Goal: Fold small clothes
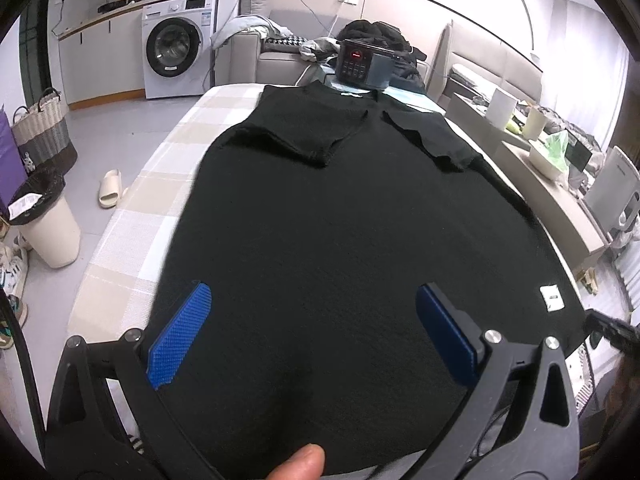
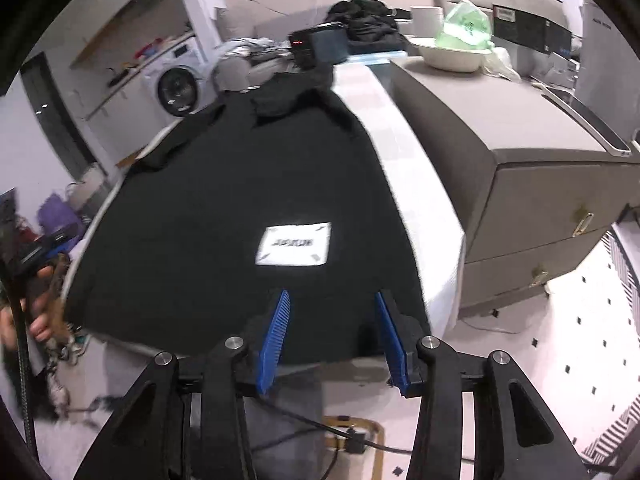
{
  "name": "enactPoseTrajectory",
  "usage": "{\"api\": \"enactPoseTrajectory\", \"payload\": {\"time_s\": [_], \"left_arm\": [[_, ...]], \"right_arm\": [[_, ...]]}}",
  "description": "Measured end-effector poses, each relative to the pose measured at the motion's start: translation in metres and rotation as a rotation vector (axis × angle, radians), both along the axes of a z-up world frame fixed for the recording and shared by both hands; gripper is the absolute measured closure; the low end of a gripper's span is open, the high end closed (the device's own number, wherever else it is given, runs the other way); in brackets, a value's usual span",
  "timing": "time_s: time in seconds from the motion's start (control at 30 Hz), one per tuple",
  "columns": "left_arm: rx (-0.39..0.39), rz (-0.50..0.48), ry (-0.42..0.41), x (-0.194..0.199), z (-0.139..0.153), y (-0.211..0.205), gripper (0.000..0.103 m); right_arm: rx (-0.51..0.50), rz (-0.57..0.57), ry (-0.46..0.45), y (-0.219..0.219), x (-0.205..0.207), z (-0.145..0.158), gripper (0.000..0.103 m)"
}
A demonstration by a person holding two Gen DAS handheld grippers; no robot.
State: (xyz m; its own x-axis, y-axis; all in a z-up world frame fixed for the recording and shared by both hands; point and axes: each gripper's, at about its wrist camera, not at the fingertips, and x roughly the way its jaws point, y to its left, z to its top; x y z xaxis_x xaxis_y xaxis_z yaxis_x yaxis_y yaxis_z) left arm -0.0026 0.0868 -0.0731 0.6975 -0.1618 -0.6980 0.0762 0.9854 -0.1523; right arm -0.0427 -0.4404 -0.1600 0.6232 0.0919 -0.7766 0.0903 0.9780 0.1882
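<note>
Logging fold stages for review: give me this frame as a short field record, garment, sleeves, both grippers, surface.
garment: black T-shirt, spread flat, hem toward the cameras
sleeves: both folded inward onto the body, left-hand one and right-hand one
label: white label on the shirt near the hem
surface: checked table cover
left gripper: open, blue pads wide apart above the shirt, nothing gripped
right gripper: open, pads over the hem edge, no cloth pinched
beyond the collar: dark keypad device

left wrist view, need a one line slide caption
Open left gripper above the hem of a black t-shirt spread on a checked table, both sleeves folded inward.
</note>
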Motion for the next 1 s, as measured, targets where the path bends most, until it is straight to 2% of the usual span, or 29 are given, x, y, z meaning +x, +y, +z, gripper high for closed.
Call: {"api": "enactPoseTrajectory", "payload": {"time_s": [0.1,0.2,0.3,0.37,0.4,0.43,0.5,0.6,0.77,0.83,0.93,1.0], "left_arm": [[-0.012,0.027,0.008,-0.001,-0.002,0.012,0.001],[-0.025,0.063,0.020,-0.002,-0.005,0.028,0.001],[-0.021,0.121,0.032,-0.005,-0.010,0.048,0.001],[-0.053,0.165,0.047,-0.009,-0.014,0.067,0.001],[-0.069,0.183,0.057,-0.012,-0.016,0.077,0.001],[-0.080,0.196,0.063,-0.014,-0.018,0.084,0.002],[-0.099,0.208,0.071,-0.019,-0.020,0.098,0.007],[-0.112,0.172,0.098,-0.024,-0.025,0.110,0.021],[-0.187,0.131,0.160,-0.026,-0.040,0.119,0.052],[-0.197,0.129,0.184,-0.024,-0.048,0.119,0.061],[-0.181,0.140,0.176,-0.020,-0.054,0.116,0.070],[-0.182,0.146,0.161,-0.020,-0.056,0.117,0.070]], "right_arm": [[-0.023,-0.077,0.013,-0.019,0.005,-0.008,0.057],[0.030,-0.105,0.031,-0.034,0.014,-0.017,0.057],[0.153,-0.064,0.021,-0.037,0.025,-0.019,0.058],[0.161,-0.044,0.002,-0.032,0.028,-0.017,0.060],[0.163,-0.033,0.000,-0.031,0.029,-0.017,0.064],[0.165,-0.020,-0.003,-0.028,0.030,-0.016,0.073],[0.183,0.002,-0.022,-0.026,0.028,-0.012,0.080],[0.155,-0.015,-0.015,-0.027,0.031,-0.010,0.080],[0.162,-0.013,0.002,-0.030,0.032,-0.017,0.080],[0.158,-0.001,-0.002,-0.026,0.036,-0.018,0.080],[0.163,-0.004,-0.013,-0.023,0.040,-0.019,0.080],[0.166,-0.019,-0.028,-0.024,0.045,-0.021,0.080]]}}
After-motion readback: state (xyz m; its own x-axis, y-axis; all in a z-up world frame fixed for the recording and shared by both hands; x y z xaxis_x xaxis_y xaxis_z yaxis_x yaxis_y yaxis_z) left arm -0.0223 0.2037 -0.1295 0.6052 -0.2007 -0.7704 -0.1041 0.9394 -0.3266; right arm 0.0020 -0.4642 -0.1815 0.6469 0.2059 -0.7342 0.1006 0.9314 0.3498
